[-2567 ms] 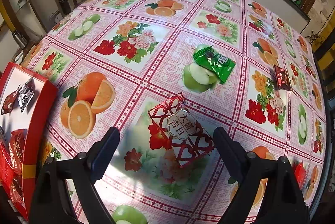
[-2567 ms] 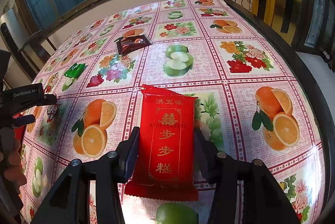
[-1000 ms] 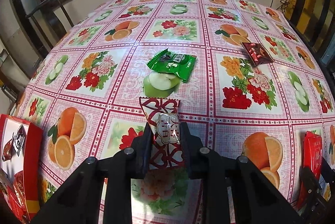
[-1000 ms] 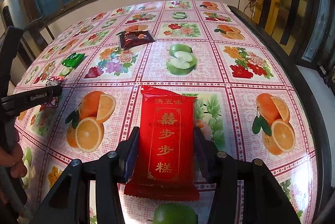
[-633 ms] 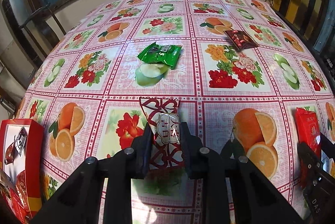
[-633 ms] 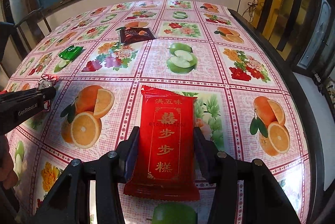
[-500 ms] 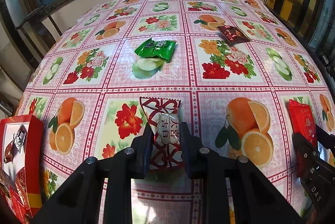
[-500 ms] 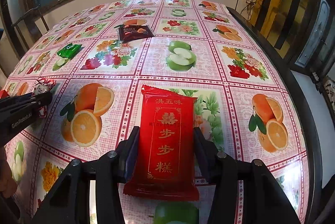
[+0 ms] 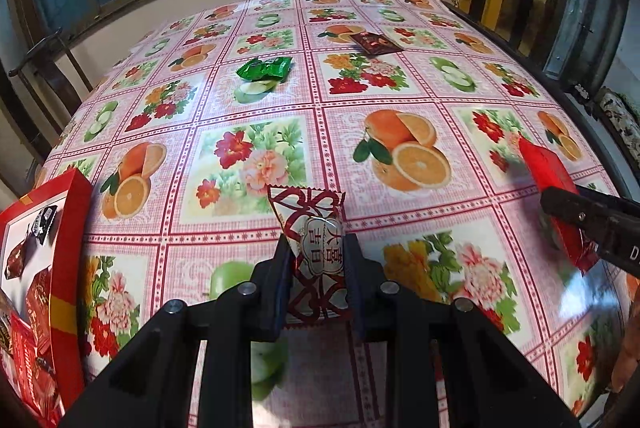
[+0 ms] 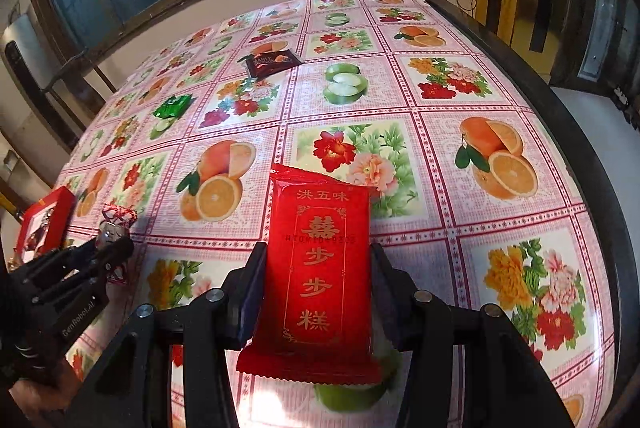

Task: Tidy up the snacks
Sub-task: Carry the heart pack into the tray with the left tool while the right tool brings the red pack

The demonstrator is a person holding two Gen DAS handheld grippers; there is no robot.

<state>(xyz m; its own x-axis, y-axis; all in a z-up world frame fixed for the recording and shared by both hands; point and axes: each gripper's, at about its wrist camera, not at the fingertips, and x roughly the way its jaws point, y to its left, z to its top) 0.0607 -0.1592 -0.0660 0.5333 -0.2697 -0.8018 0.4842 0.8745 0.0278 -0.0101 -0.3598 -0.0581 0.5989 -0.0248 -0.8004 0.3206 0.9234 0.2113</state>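
Red-and-white candy packet [image 9: 316, 248] pinched between pads of left gripper [image 9: 316, 260], held above flowered tablecloth [image 9: 400, 99]. Red box [image 9: 60, 228] at left edge, snacks inside. Green packet [image 9: 264, 69] and dark packet [image 9: 376, 43] lie far across the cloth.

Right wrist view: right gripper [image 10: 318, 284] clamped on red cake packet [image 10: 318, 268], packet upright between pads, above cloth.

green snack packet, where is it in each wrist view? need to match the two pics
Left wrist: green snack packet lies upper centre-left on the tablecloth, at the top edge of a printed sliced apple.
Right wrist: same packet lies far left, mid-height, smaller, above a printed apple.
Shared landmark: the dark brown packet, right of the green one and nearer the window in both views.
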